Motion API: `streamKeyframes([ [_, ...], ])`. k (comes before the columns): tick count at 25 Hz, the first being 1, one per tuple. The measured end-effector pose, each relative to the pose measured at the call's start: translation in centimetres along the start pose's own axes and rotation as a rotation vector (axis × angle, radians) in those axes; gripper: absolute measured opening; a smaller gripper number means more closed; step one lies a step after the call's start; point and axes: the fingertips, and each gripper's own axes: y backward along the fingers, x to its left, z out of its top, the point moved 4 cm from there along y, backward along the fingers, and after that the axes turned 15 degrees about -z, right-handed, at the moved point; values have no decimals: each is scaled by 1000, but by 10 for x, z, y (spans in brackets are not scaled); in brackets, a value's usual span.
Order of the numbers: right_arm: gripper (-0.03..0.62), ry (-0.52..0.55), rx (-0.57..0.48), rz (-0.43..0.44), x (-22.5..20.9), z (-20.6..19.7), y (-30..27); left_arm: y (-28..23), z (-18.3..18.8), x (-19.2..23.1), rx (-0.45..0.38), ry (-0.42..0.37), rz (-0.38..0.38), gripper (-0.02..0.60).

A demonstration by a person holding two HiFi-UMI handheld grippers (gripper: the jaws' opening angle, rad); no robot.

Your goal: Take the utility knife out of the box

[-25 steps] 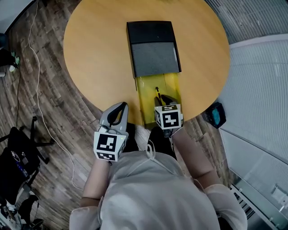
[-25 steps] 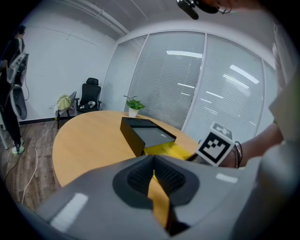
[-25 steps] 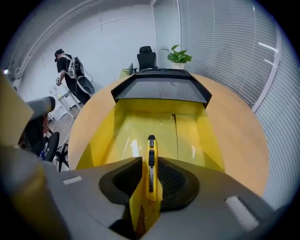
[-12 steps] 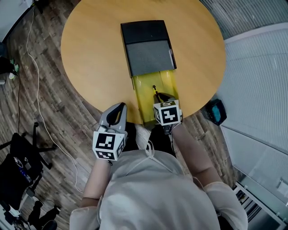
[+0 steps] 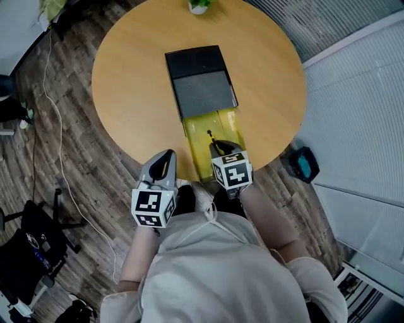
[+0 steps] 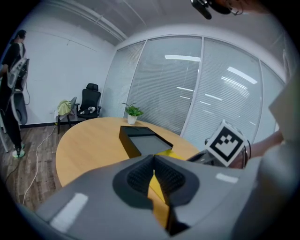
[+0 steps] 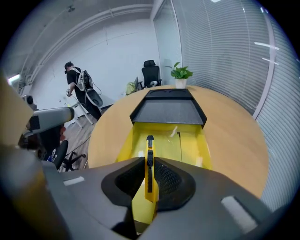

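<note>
A black box sleeve [image 5: 199, 79] lies on the round wooden table [image 5: 132, 82], its yellow inner tray [image 5: 227, 126] slid out toward me. My right gripper [image 5: 218, 146] hangs over the tray's near end, shut on the yellow utility knife [image 5: 209, 135]. In the right gripper view the knife [image 7: 149, 145] stands between both pads, its black tip pointing at the sleeve [image 7: 168, 110], raised above the tray [image 7: 187, 140]. My left gripper [image 5: 166, 156] hovers at the table's near edge, left of the tray, shut and holding nothing [image 6: 152, 176].
A small potted plant [image 5: 199, 5] stands at the table's far edge. Office chairs [image 6: 89, 101] and a standing person [image 7: 75, 79] are off to the left. Cables [image 5: 53, 126] run over the wooden floor. A teal-and-black object [image 5: 305, 163] lies on the floor at the right.
The right gripper's jaws have closed on the knife and lifted it up off the tray. The left gripper has risen a little as well.
</note>
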Motion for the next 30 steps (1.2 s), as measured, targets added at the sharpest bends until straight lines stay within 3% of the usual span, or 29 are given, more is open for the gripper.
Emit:
streamKeyframes([
  [7, 61, -74, -154, 61, -5, 41, 55, 5, 41, -21, -67, -75, -1, 6],
  [15, 61, -132, -342, 20, -27, 76, 116, 22, 94, -38, -183, -148, 18, 6],
  [20, 62, -105, -482, -30, -34, 99, 151, 36, 125, -45, -234, -210, 34, 6],
  [30, 61, -126, -544, 5, -36, 115, 166, 41, 151, -51, -269, -260, 39, 6],
])
